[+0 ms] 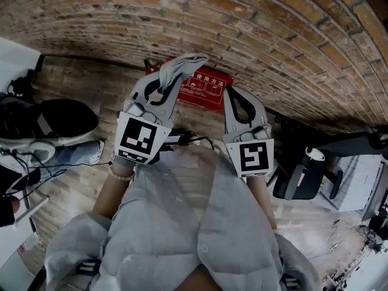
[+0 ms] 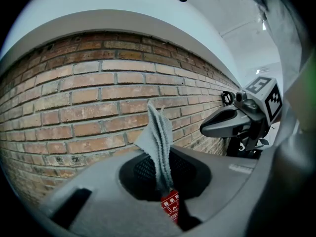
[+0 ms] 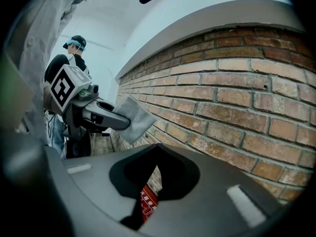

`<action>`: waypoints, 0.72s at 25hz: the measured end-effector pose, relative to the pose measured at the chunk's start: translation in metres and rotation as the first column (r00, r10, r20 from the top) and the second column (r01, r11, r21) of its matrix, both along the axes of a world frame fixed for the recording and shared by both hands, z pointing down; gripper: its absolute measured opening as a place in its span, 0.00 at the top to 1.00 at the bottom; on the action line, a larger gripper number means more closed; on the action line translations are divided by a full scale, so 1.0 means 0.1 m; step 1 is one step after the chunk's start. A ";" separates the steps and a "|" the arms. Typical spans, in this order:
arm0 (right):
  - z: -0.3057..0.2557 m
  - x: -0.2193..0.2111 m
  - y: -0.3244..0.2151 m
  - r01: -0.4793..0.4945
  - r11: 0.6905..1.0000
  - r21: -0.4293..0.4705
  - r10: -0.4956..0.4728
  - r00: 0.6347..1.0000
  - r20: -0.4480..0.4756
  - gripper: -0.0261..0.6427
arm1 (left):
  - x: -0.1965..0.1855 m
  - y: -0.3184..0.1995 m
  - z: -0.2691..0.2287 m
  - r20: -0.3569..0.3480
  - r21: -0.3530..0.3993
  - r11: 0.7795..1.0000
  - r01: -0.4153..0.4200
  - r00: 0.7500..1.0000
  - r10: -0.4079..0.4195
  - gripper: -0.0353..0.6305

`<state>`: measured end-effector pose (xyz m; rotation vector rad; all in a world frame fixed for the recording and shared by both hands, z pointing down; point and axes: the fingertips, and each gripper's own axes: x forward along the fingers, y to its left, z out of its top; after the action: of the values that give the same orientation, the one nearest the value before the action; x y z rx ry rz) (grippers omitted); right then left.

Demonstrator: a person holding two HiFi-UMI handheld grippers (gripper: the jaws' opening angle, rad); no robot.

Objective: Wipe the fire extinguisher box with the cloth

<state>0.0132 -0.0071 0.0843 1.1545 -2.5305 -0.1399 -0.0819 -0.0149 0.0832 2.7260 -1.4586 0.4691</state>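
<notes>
A red fire extinguisher box (image 1: 205, 87) stands on the floor against the brick wall (image 1: 254, 35). My left gripper (image 1: 167, 73) is shut on a grey cloth (image 1: 182, 64), held above the box's left end. In the left gripper view the cloth (image 2: 158, 142) sticks up from the pinched jaws of the left gripper (image 2: 161, 154), with a strip of the red box (image 2: 170, 205) below. My right gripper (image 1: 230, 91) hovers over the box's right end, shut and with nothing in it. In the right gripper view the right gripper (image 3: 157, 145) has its tips touching, above the box (image 3: 147, 201).
The brick wall (image 2: 89, 98) rises close ahead. A person's black shoes (image 1: 57, 123) lie on the floor at the left. A black chair base (image 1: 300, 176) stands at the right. Another person (image 3: 69, 58) stands further along the wall.
</notes>
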 end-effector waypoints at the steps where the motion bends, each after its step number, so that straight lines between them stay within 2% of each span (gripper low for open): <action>1: 0.00 0.00 0.00 0.001 1.000 0.000 -0.001 1.000 -0.002 0.95 | 0.00 0.00 0.00 0.000 -0.001 1.000 0.000 1.000 0.000 0.93; 18: 0.05 -0.01 -0.02 0.009 1.000 -0.014 -0.009 1.000 -0.021 0.95 | 0.00 -0.02 0.02 -0.009 -0.007 1.000 0.009 1.000 -0.009 0.93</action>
<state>0.0122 -0.0093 0.0892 1.1309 -2.5143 -0.1364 -0.0822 -0.0172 0.0849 2.7115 -1.4628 0.4599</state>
